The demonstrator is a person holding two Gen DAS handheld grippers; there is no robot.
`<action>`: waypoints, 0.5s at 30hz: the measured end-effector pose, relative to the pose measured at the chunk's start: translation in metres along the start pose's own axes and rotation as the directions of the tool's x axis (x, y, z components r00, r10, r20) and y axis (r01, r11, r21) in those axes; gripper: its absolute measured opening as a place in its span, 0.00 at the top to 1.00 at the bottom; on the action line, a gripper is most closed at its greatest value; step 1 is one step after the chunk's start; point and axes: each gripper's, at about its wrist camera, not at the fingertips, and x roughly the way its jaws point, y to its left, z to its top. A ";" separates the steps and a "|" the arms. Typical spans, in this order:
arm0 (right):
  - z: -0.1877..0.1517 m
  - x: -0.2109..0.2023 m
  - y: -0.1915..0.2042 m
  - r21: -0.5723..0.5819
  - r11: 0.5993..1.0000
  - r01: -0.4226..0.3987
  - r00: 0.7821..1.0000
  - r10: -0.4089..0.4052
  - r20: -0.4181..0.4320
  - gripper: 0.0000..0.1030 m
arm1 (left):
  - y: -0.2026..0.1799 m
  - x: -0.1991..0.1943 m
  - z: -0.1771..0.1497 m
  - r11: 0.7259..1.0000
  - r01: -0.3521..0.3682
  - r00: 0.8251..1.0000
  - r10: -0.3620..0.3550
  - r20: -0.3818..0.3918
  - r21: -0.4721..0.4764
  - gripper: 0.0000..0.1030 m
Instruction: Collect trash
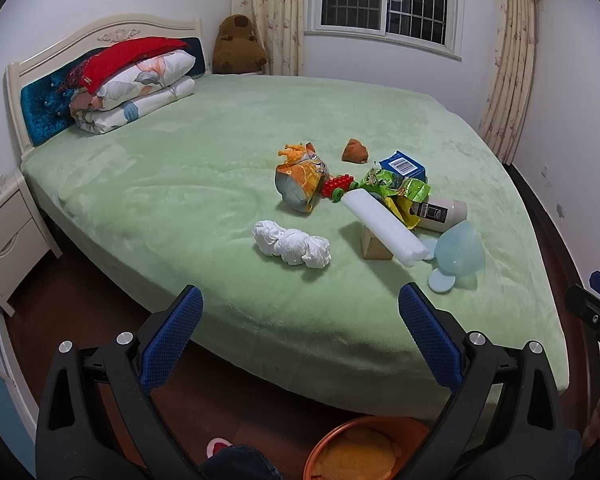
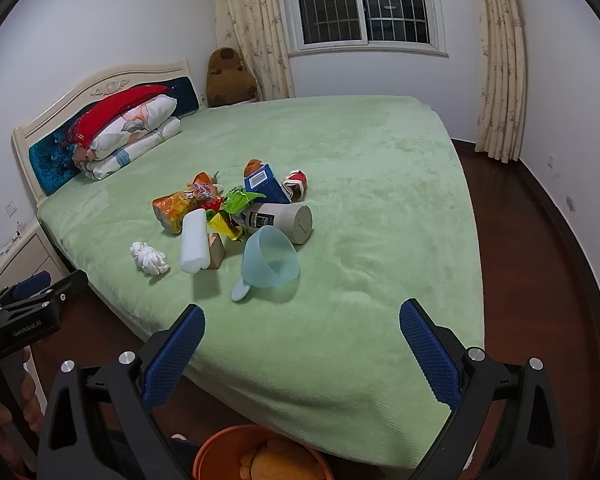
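Now, your grippers: left gripper [image 1: 300, 344] and right gripper [image 2: 302, 354] were wide apart, holding nothing.
Tissue wad [image 1: 291, 249]: at 12 o'clock of left.
Tip: you should pinch its middle, then drop it in orange bin [image 1: 324, 438].

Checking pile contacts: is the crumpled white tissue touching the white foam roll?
Apart. The left wrist view shows bare green blanket between the crumpled white tissue and the white foam roll.

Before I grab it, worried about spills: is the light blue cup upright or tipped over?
Tipped over. The light blue cup lies on its side on the green bedspread, its open mouth showing an empty inside.
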 end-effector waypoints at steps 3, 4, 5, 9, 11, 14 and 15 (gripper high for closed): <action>-0.002 0.002 0.001 -0.001 1.000 -0.001 1.000 0.001 -0.003 0.07 | 0.000 0.001 0.000 1.000 0.000 1.000 0.000 -0.004 -0.002 0.07; -0.002 0.002 0.002 -0.001 1.000 -0.001 1.000 0.001 -0.003 0.07 | 0.000 0.002 0.000 1.000 -0.001 1.000 0.001 -0.005 -0.001 0.07; -0.002 0.002 0.002 -0.002 1.000 -0.001 1.000 0.001 -0.004 0.07 | 0.000 0.002 0.000 1.000 -0.002 1.000 0.002 -0.006 -0.002 0.07; -0.003 0.005 0.002 -0.005 1.000 -0.001 1.000 0.001 -0.008 0.07 | 0.001 0.005 -0.002 1.000 -0.002 1.000 0.002 -0.014 -0.005 0.07; -0.004 0.008 0.003 -0.007 1.000 -0.002 1.000 0.001 -0.013 0.07 | 0.004 0.007 -0.004 1.000 -0.004 1.000 0.004 -0.021 -0.011 0.07; -0.004 0.015 0.005 -0.018 1.000 0.001 1.000 -0.001 -0.021 0.07 | 0.007 0.011 -0.008 1.000 -0.007 0.999 0.007 -0.036 -0.019 0.07; -0.003 0.018 0.006 -0.027 1.000 0.002 1.000 -0.002 -0.022 0.07 | 0.009 0.013 -0.009 1.000 -0.009 0.999 0.008 -0.042 -0.021 0.07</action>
